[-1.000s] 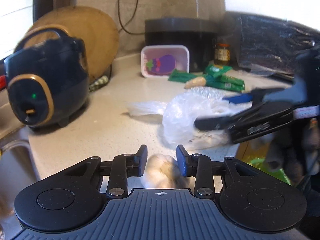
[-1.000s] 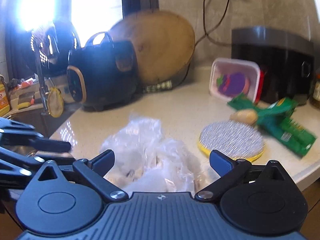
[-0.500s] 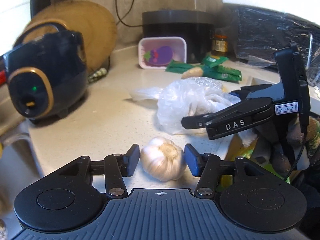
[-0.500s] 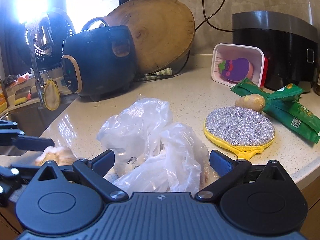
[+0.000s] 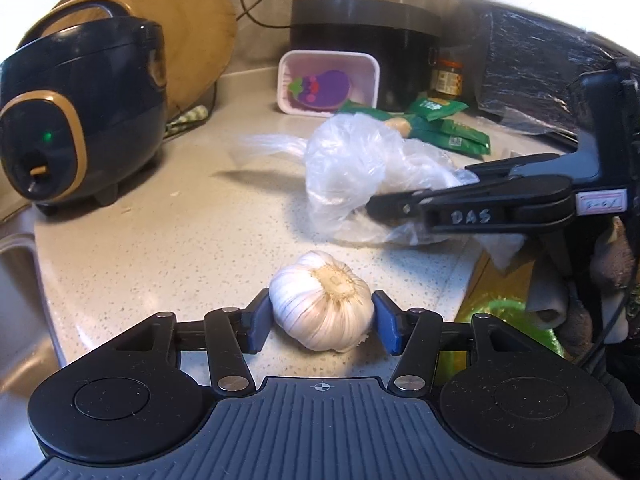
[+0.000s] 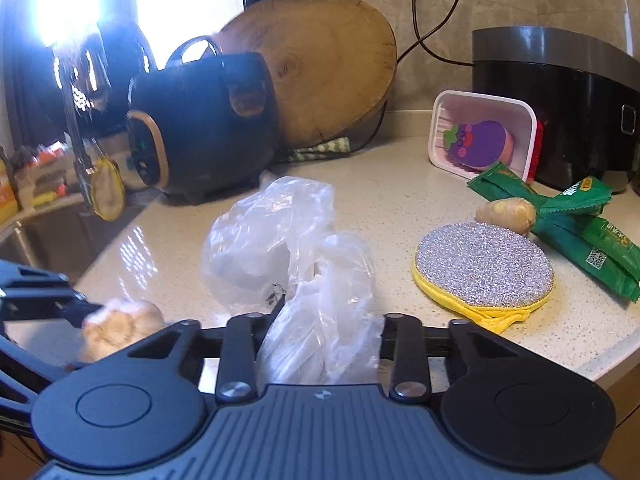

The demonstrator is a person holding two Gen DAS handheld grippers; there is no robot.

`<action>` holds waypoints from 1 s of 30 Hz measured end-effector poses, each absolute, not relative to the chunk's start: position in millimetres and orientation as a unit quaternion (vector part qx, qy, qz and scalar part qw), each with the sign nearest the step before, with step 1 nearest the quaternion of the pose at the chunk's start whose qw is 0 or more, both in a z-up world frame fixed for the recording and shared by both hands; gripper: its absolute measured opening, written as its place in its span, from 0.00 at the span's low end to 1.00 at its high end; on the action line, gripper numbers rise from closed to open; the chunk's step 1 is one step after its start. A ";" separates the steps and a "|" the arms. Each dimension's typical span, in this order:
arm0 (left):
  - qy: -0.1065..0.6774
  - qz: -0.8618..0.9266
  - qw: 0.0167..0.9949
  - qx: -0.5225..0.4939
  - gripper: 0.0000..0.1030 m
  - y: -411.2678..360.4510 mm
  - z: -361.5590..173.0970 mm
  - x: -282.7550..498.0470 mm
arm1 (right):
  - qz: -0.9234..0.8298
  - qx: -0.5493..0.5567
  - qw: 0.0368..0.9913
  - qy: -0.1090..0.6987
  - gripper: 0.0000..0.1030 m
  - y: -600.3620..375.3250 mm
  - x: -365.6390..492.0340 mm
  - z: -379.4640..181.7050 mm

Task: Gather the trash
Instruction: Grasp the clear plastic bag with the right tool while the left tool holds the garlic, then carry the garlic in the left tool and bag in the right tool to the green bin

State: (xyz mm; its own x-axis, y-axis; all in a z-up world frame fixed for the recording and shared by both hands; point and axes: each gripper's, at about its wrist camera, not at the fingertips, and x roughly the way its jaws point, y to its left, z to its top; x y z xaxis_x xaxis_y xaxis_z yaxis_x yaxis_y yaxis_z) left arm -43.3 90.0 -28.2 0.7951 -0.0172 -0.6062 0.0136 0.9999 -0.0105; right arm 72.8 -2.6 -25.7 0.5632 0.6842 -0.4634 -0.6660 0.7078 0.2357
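A crumpled clear plastic bag [image 6: 272, 232] lies on the speckled counter [image 6: 400, 200]. My right gripper [image 6: 328, 320] is closing on the bag's near end, which is bunched between its drawn-in fingers and hides the tips. From the left wrist view the right gripper [image 5: 374, 204] reaches into the bag [image 5: 352, 160] from the right. A white garlic bulb [image 5: 324, 308] rests on the counter between the jaws of my left gripper [image 5: 320, 320], which are opening; the blue pads [image 5: 386, 328] stand beside the bulb without squeezing it. The garlic [image 6: 120, 324] also shows at the lower left of the right wrist view.
A dark rice cooker [image 5: 80, 120] and a round wooden board [image 6: 328, 64] stand at the back left, with a sink [image 5: 16, 280] left of the counter. A scouring pad [image 6: 484, 264], ginger [image 6: 506, 212], green packets [image 6: 592, 240], a pink tray [image 6: 480, 136] and a black appliance [image 6: 560, 100] fill the right.
The left jaws have spread apart and the garlic now sits free on the counter. The right jaws, wide a moment ago, have closed onto the plastic bag.
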 end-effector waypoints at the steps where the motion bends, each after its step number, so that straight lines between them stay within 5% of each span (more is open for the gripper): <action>1: 0.320 -0.009 0.947 -0.004 0.57 89.7 -27.6 -43.7 | 0.382 0.021 0.885 0.265 0.24 -5.3 71.5 -23.3; 19: 0.274 -0.036 0.960 -0.036 0.56 82.7 -7.9 -52.2 | 0.340 0.072 0.915 0.203 0.23 -69.6 46.4 -0.1; 30: 0.243 -0.235 0.938 -0.073 0.56 -15.8 -28.2 -8.1 | 0.178 0.125 0.961 0.171 0.23 -185.2 10.9 -30.3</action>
